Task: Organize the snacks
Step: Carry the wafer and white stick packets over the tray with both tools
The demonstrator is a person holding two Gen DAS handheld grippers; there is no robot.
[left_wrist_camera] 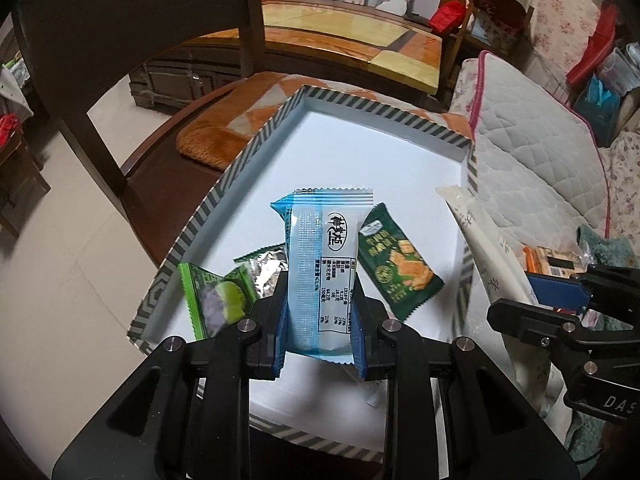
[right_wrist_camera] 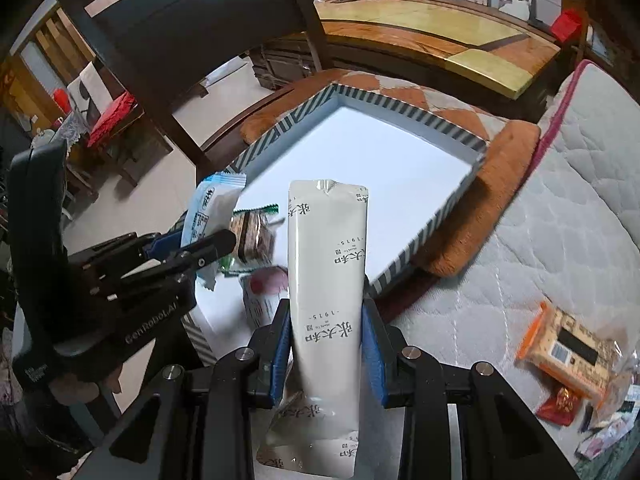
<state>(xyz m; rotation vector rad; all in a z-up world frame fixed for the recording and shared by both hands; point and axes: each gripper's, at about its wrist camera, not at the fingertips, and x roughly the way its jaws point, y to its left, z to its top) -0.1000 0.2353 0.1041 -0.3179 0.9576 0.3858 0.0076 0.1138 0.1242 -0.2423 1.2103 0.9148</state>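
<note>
Okay, left wrist view first: your left gripper (left_wrist_camera: 320, 320) is pinching one blue-and-white snack packet (left_wrist_camera: 324, 268), both blue pads pressed on its sides, packet standing up between the fingers. It hangs over the white floor of one striped-rim box (left_wrist_camera: 208, 208). Count inside the box: one dark green cracker packet (left_wrist_camera: 396, 264) just right of the held packet, one light green sweet packet (left_wrist_camera: 212, 300) left of your fingers, one silver foil packet (left_wrist_camera: 268, 266) between that and the held one. So three lying, one held. Your right gripper (left_wrist_camera: 560, 300) shows at the right edge, clamped on one long white pouch (left_wrist_camera: 480, 248) that reaches over the box's right wall.

Right wrist view: your right gripper (right_wrist_camera: 326, 340) squeezes that same white pouch (right_wrist_camera: 328, 280), pads tight on both sides, pouch upright and running well past the fingertips. Box (right_wrist_camera: 420, 248) sits ahead and to the left. Left gripper (right_wrist_camera: 192, 256) is off to the left with the blue-and-white packet (right_wrist_camera: 212, 208) in its jaws. Right of your fingers, on the quilted white mattress (right_wrist_camera: 520, 240), one orange-trimmed cracker pack (right_wrist_camera: 568, 348) and one small red wrapped sweet (right_wrist_camera: 560, 400); further bits at the edge are too blurred to count.
</note>
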